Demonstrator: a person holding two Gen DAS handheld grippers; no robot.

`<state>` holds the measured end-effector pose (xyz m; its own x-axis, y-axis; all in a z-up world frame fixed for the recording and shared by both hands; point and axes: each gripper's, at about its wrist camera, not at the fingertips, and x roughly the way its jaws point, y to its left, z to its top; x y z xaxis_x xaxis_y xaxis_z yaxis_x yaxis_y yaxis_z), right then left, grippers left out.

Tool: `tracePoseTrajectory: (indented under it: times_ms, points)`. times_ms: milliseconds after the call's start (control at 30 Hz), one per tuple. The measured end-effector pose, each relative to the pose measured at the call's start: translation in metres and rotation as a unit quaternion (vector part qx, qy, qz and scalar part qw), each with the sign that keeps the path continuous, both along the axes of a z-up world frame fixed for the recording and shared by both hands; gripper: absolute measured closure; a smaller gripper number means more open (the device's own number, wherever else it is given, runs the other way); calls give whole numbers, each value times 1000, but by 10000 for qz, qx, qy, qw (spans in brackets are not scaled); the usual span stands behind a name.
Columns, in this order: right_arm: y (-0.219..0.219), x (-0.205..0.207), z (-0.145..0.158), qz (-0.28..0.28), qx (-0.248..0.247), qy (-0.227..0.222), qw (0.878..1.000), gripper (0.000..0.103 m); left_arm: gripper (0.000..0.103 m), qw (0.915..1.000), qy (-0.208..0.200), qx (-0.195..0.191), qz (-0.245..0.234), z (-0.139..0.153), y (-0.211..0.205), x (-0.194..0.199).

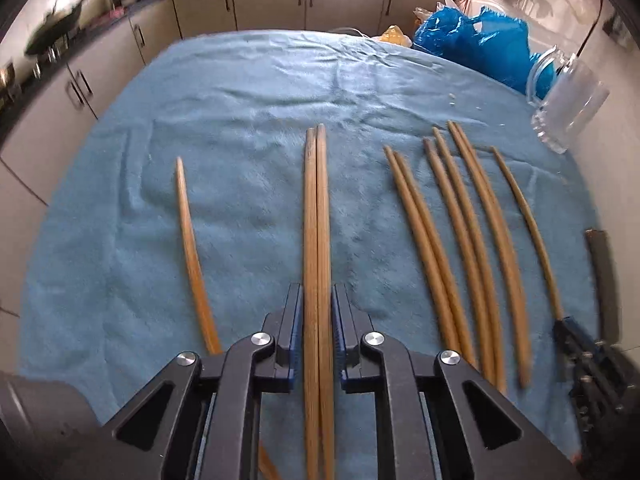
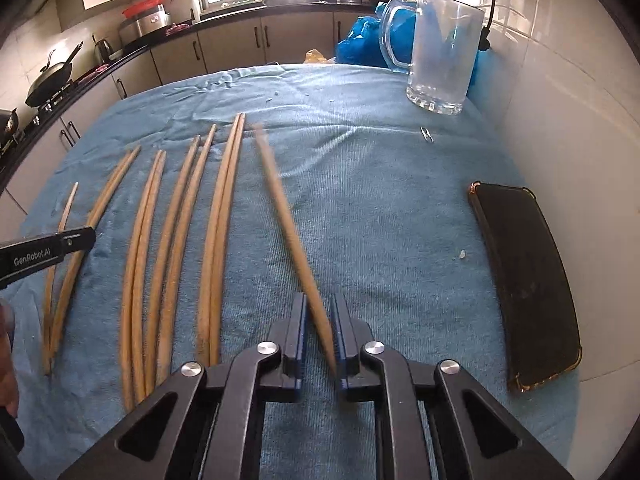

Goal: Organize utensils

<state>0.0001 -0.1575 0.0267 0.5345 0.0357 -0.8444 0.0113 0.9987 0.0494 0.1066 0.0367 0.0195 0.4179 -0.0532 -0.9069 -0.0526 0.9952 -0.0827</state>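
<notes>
While the left gripper (image 1: 317, 320) has its fingers (image 1: 292, 320) closed narrow on a pair of chopsticks (image 1: 316, 208) lying together on the blue towel (image 1: 240, 120), the right gripper (image 2: 320, 336) pinches a single chopstick (image 2: 280, 208) near its butt end, tip slanting away to the left over the towel

Risks, judged:
- left hold is on two sticks at once, low on their length; one may slide past the other or roll out on lifting
- single stick sits skewed between the right fingers and is gripped off-balance near the end; it could pivot and droop, or swing into the neighbouring pairs (image 2: 216, 240)
- loose sticks lie in close rows between the two grippers; a sideways sweep would scatter what is already paired
- glass mug (image 2: 440, 52) stands upright at the far right of the bench, near the wall; a long stick brought in tilted could knock it over

Room:
- towel bare beyond the stick tips and at centre right
- dark phone case (image 2: 524, 280) near the right edge, well apart from the sticks
- blue plastic bag (image 1: 480, 40) crowds the far corner behind the mug
- lone chopstick (image 1: 192, 248) far left, open towel around it
</notes>
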Motion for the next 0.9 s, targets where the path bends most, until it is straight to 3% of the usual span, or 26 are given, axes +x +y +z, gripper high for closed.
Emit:
tracePoseTrajectory:
  times_ms: [200,433,567,600,633,667,700,900]
  points:
    - [-7,-26,2,-81,413,299,9987,95,90,9965,214,-801,-114,5,2,-38]
    - [-17,-98,2,-89,807,655,9945,95,90,9889,371,-1264,-682,5,0,-120]
    - [-24,-131,4,-26,892,646,9939,94,85,9871,123,-1377,-811,8,6,-149]
    - [-25,-135,4,-6,865,648,9941,89,76,9886,-18,-1300,-756,11,10,-152]
    - [-26,-137,4,0,805,641,9947,71,70,9901,-147,-1199,-708,14,15,-155]
    - [-26,-139,5,-24,715,586,9957,60,65,9917,-262,-1068,-667,16,18,-156]
    - [-25,-142,7,-65,643,512,9966,43,65,9934,-346,-903,-624,17,20,-157]
    - [-14,-130,15,-27,577,275,9980,40,66,9923,-241,-920,-793,12,16,-148]
